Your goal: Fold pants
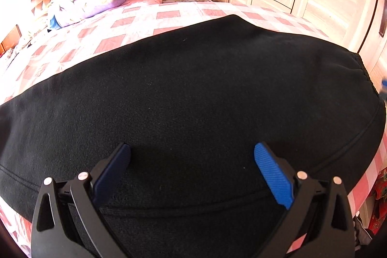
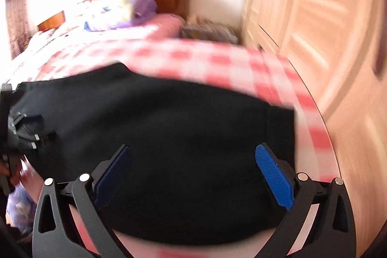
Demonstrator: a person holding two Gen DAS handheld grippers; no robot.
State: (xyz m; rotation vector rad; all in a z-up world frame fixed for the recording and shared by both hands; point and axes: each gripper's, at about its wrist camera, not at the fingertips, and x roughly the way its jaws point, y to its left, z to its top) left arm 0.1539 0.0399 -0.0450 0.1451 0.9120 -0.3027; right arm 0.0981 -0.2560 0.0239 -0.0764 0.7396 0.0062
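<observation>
Left wrist view: black pants (image 1: 193, 98) lie flat across a pink-checked bed (image 1: 135, 23) and fill the middle and lower frame. The left gripper (image 1: 192, 149) hangs just over the cloth at lower centre, jaws spread wide, nothing between its blue pads (image 1: 273, 175).

Right wrist view, blurred: the right gripper (image 2: 193, 151) is likewise spread wide over the pants (image 2: 169, 127), gripping nothing.

Risks, as a judgement: the cloth is dark and smooth, so seams and edges are hard to pick out. A pinch in mid-panel may catch only the top layer and drag the pants askew, or bunch them. The right view's blur suggests a moving hand, so a hasty grab could miss the edge.

Only the left view shows the fabric sharply: curved seams at lower left and right, the gathered end at the right edge, small items on a low stand at upper centre. Only the right view shows the pants' near edge at the bottom, checked bedding below it, and the other gripper at the left edge.
</observation>
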